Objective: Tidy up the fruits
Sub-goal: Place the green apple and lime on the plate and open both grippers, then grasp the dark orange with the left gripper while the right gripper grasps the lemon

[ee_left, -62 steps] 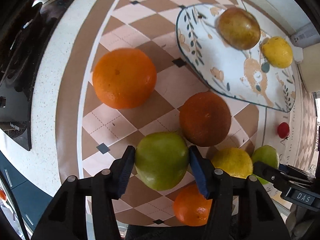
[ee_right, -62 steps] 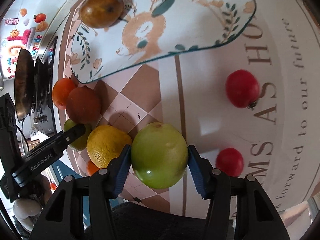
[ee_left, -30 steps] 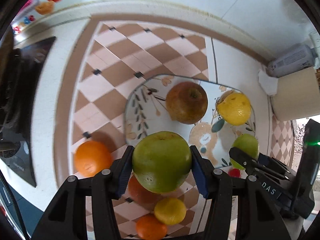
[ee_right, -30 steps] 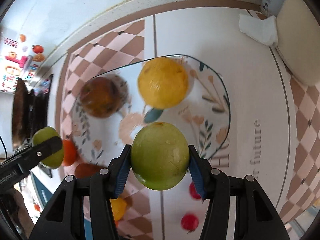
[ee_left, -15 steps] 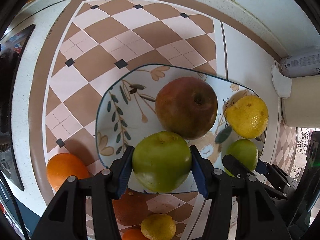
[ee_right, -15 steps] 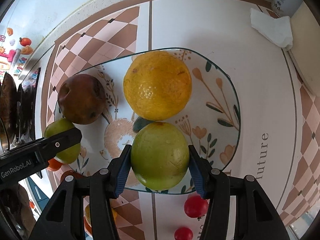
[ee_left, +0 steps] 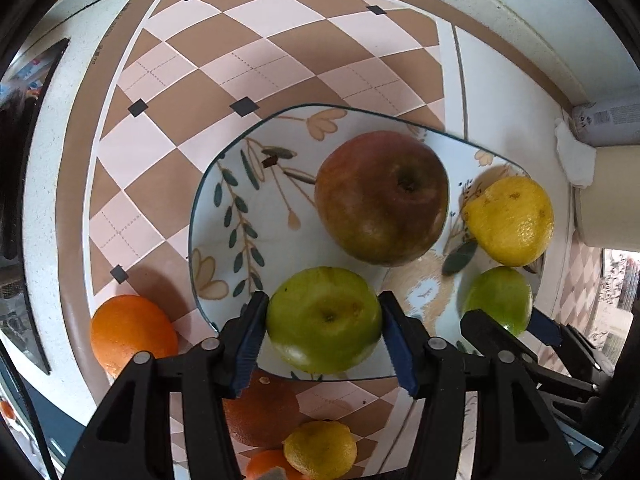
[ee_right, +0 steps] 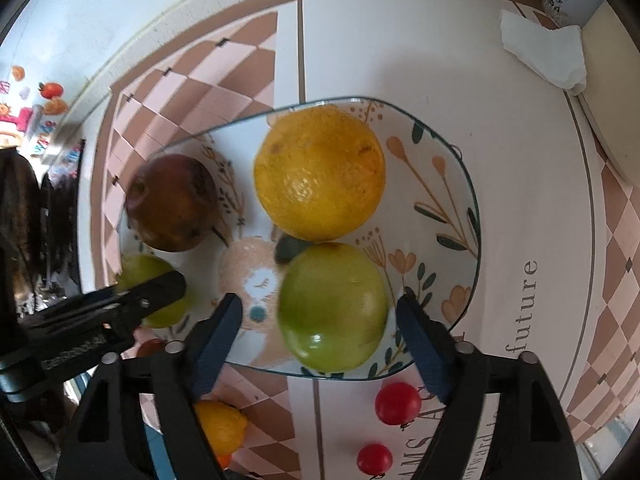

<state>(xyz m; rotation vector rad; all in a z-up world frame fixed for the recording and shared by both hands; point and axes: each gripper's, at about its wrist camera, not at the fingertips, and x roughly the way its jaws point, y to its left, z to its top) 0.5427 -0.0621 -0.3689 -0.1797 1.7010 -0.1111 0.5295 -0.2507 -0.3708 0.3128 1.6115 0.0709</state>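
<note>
Two green apples at the near edge of the floral plate

Left wrist view: the left gripper [ee_left: 324,330] clamps a green apple [ee_left: 324,320] over the plate [ee_left: 224,240]'s near edge, beside the red-brown apple [ee_left: 382,196]. Right wrist view: the right gripper [ee_right: 320,328] stands spread, pads clear of the second green apple [ee_right: 334,308], which rests on the plate's near edge against the yellow citrus [ee_right: 320,172].

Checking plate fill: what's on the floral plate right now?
On the floral plate: a red-brown apple, a yellow citrus, a green apple between the open right gripper jaws, and another green apple clamped in the left gripper. Contact underneath is hidden.
</note>
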